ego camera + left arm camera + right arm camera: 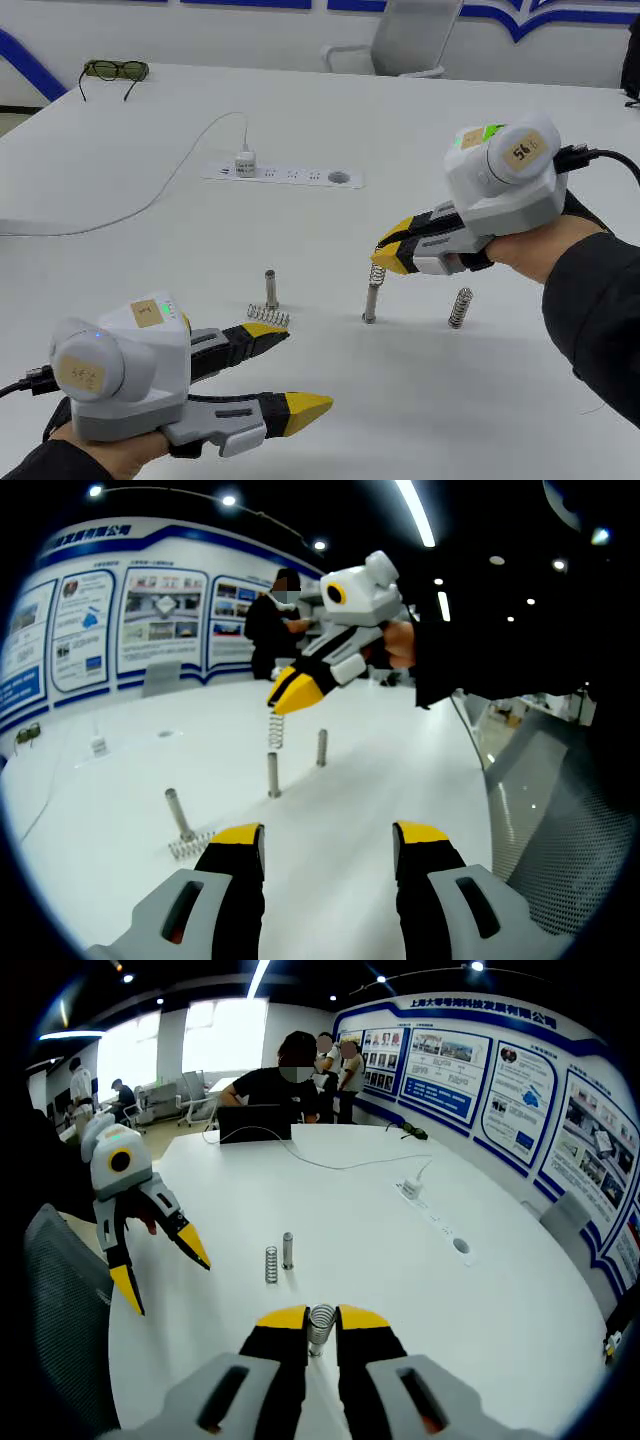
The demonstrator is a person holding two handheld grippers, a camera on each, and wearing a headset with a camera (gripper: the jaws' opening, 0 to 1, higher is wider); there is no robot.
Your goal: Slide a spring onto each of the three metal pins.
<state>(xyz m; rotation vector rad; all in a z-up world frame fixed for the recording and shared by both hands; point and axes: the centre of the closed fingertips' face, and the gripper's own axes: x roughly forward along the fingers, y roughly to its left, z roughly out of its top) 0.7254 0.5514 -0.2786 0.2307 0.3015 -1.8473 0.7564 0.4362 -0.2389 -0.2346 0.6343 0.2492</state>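
Note:
Three metal pins stand on the white table (150, 250). The left pin (271, 288) (177, 813) (288, 1250) is bare, and a loose spring (268, 316) (190, 845) (271, 1264) lies beside it. The right pin (460, 307) (322, 747) wears a spring. My right gripper (385, 258) (290, 695) (322, 1318) is shut on a spring (377, 272) (275, 728) (320, 1325) that hangs upright just over the top of the middle pin (371, 302) (273, 775). My left gripper (295, 368) (328, 835) (160, 1265) stands open near the front edge, holding nothing.
A white power strip (285, 175) with a plugged charger and cable lies at mid-table. Glasses (115, 70) rest at the far left. A chair (415, 35) stands behind the table. People sit at the far end in the right gripper view.

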